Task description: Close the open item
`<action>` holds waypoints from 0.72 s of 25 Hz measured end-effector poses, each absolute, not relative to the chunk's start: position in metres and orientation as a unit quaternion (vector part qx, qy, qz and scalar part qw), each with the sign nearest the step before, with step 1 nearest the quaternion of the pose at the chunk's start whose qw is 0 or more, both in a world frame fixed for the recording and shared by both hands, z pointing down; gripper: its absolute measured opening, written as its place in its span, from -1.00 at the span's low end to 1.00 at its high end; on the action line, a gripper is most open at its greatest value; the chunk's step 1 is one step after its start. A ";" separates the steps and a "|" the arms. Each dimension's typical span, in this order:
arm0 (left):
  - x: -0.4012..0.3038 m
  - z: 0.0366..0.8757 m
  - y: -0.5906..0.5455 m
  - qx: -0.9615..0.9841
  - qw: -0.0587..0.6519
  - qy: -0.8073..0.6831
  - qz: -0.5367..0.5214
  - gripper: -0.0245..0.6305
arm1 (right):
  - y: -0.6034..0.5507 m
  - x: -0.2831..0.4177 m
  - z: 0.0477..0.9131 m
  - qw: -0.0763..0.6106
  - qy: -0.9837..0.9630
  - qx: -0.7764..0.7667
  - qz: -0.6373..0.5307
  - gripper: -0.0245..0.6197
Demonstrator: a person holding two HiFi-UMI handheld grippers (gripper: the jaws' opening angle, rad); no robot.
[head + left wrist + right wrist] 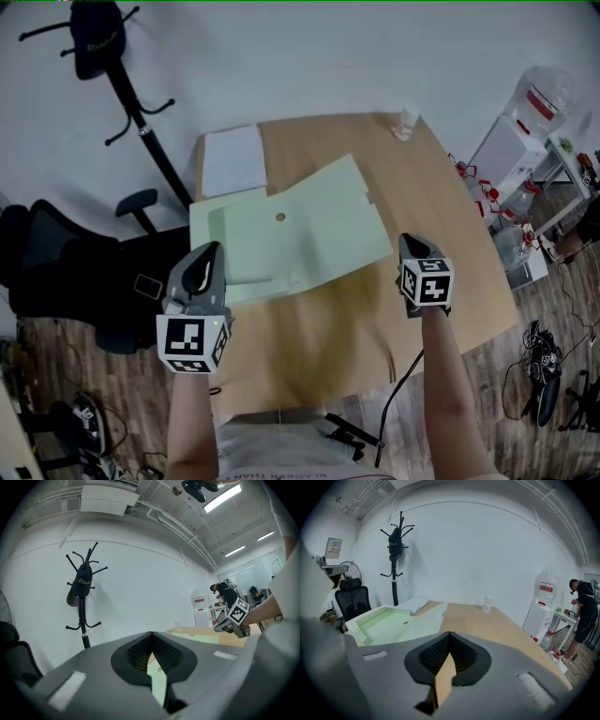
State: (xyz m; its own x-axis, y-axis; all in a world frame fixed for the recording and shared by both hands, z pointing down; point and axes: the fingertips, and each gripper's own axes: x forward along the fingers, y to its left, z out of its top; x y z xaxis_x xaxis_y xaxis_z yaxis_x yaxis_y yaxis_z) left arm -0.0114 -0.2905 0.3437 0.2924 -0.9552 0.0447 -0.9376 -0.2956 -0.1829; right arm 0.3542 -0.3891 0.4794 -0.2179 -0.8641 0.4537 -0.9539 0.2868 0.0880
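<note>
Folder point(309, 225) in pale green lies open on the left half of the wooden table point(375, 337). Its left part reaches the table's left edge, and its wide leaf is spread at a slant toward the middle. A small round fastener point(280, 217) shows on that leaf. No print can be seen on the folder.

The left gripper point(211, 249) is held over the folder's near left part; whether it touches the folder cannot be told. In the left gripper view its jaws point(151, 635) are brought together at the tips with nothing between them, and only a thin slit lower down shows the green surface point(159, 686) beyond.

The right gripper point(409, 242) sits just beside the folder's right corner, over bare wood. Its jaws point(449, 634) are likewise pressed together and empty, with the tabletop point(487, 620) showing through the slit. Each gripper carries a cube with black-and-white square markers, which bear patterns rather than words.

A stack of white sheets point(232, 159) lies at the table's far left corner, just beyond the folder. A small clear cup point(407, 123) stands at the far right corner.

Off the table, a black coat stand point(141, 122) holds a dark cap point(82, 585) with yellowish lettering too small to read. A black office chair point(66, 272) stands by the table's left edge. To the right, a water bottle point(544, 98) carries a red label whose text is not legible. A person point(583, 606) stands far off at the right.
</note>
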 end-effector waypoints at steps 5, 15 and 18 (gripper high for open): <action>-0.013 0.340 -0.298 -0.802 0.062 0.590 -0.069 -0.88 | -0.399 0.358 0.499 0.248 -0.766 0.577 0.133 -0.92; -0.030 0.336 -0.308 -0.806 0.063 0.584 -0.069 -0.88 | -0.400 0.352 0.524 0.282 -0.768 0.546 0.179 -0.92; -0.037 0.335 -0.309 -0.807 0.064 0.583 -0.068 -0.88 | -0.399 0.348 0.521 0.266 -0.776 0.537 0.196 -0.92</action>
State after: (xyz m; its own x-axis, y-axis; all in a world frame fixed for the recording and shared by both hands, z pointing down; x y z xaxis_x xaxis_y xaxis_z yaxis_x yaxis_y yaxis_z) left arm -0.0368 -0.3090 0.3347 0.3118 -0.9495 0.0357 -0.9321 -0.3130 -0.1825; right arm 0.3481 -0.3986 0.5212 -0.2822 -0.7284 0.6244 -0.9376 0.3471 -0.0188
